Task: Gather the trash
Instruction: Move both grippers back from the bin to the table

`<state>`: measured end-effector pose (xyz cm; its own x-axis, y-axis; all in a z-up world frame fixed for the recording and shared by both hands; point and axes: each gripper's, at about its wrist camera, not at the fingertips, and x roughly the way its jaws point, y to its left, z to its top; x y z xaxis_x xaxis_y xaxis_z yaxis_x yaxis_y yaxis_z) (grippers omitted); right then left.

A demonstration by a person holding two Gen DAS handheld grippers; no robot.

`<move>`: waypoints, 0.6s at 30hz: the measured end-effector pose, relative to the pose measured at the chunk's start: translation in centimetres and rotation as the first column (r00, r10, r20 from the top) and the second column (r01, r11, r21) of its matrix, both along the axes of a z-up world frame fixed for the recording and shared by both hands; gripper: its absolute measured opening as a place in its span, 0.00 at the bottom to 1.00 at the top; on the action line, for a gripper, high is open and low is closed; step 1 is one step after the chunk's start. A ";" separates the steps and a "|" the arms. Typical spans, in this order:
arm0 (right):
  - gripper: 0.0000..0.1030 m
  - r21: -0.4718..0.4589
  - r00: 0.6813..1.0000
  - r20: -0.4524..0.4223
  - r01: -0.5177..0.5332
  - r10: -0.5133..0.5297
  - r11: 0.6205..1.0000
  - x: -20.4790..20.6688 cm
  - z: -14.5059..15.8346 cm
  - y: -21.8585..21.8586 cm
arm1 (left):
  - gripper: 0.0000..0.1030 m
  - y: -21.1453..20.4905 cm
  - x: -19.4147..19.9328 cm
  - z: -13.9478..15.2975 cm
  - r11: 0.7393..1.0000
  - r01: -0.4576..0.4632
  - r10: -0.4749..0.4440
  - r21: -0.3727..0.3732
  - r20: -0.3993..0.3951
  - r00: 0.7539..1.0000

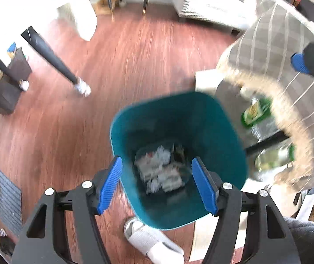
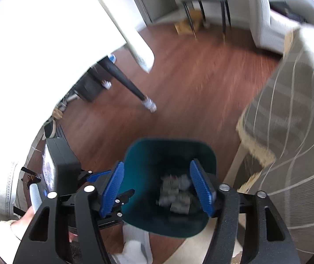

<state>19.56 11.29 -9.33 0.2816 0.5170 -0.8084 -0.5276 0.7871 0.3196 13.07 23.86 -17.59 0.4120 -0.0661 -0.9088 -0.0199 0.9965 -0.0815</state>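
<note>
In the left wrist view, a dark mat (image 1: 5, 195) lies on the wooden floor (image 1: 135, 66) at the far left, and a black table leg (image 1: 53, 59) with a white foot stands further right. The left gripper (image 1: 157, 184) hangs above the teal bin (image 1: 174, 118), its jaws wide apart and holding nothing. The bin stands on the floor and has crumpled paper trash (image 1: 161, 169) at its bottom. A white slipper (image 1: 150, 239) lies just beside the near side of the bin. To the right of the bin, green bottles (image 1: 256, 112) lie under a grey checked cloth (image 1: 278, 50) with a fringe, and a blue pad (image 1: 299, 62) of the other gripper shows at the right edge. In the right wrist view, the white table (image 2: 47, 33) fills the upper left, and the left gripper's body (image 2: 64, 160) appears below it. The right gripper (image 2: 157, 189) is also over the bin (image 2: 168, 151), jaws wide apart and empty, with the trash (image 2: 174, 193) seen between its fingers. The cloth (image 2: 289, 121) hangs at the right. Both views are blurred.
</note>
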 end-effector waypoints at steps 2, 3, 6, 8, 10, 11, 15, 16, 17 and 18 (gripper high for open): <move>0.66 0.024 0.999 0.051 -0.005 0.004 1.000 -0.4 1.7 -0.3 | 0.68 -0.3 0.1 1.8 1.000 0.003 -0.003 0.006 0.045 0.999; 0.66 0.028 0.998 0.065 -0.001 0.000 1.000 -0.6 2.4 -0.4 | 0.69 -0.5 0.1 2.8 1.000 0.003 -0.003 0.002 0.069 0.998; 0.68 0.043 0.993 0.117 0.002 -0.007 0.999 -0.9 4.4 -1.1 | 0.71 -1.0 0.3 5.3 1.000 -0.007 0.010 -0.023 0.130 0.991; 0.69 0.057 0.989 0.144 0.010 -0.018 0.998 -1.1 5.5 -1.8 | 0.73 -1.4 0.6 7.0 0.999 -0.014 0.021 -0.042 0.172 0.985; 0.70 0.063 0.984 0.175 0.009 -0.020 0.998 -1.4 6.6 -2.4 | 0.74 -1.9 0.7 8.5 0.998 -0.018 0.030 -0.058 0.207 0.978; 0.71 0.060 0.981 0.192 0.009 -0.021 0.998 -1.5 7.0 -2.7 | 0.75 -2.2 0.7 9.2 0.998 -0.021 0.035 -0.066 0.227 0.973; 0.76 0.038 0.957 0.287 0.023 -0.033 0.999 -2.0 8.8 -4.4 | 0.86 -3.9 0.8 11.9 0.998 -0.021 0.041 -0.067 0.308 0.951; 0.76 0.034 0.952 0.305 0.028 -0.037 0.999 -2.1 9.1 -5.0 | 0.86 -4.3 0.8 12.5 0.998 -0.020 0.039 -0.061 0.331 0.943; 0.78 0.030 0.946 0.322 0.035 -0.043 0.999 -2.1 9.4 -5.7 | 0.87 -4.8 0.8 13.2 0.998 -0.019 0.038 -0.056 0.357 0.933; 0.79 0.027 0.942 0.332 0.043 -0.050 0.999 -2.0 9.7 -6.4 | 0.88 -5.2 0.9 13.8 0.998 -0.018 0.037 -0.055 0.374 0.927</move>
<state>17.56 4.90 0.33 0.5570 0.5114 -0.6544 -0.5692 0.8088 0.1476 13.94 18.66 -3.83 0.7242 -0.0905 -0.6836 -0.0058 0.9905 -0.1372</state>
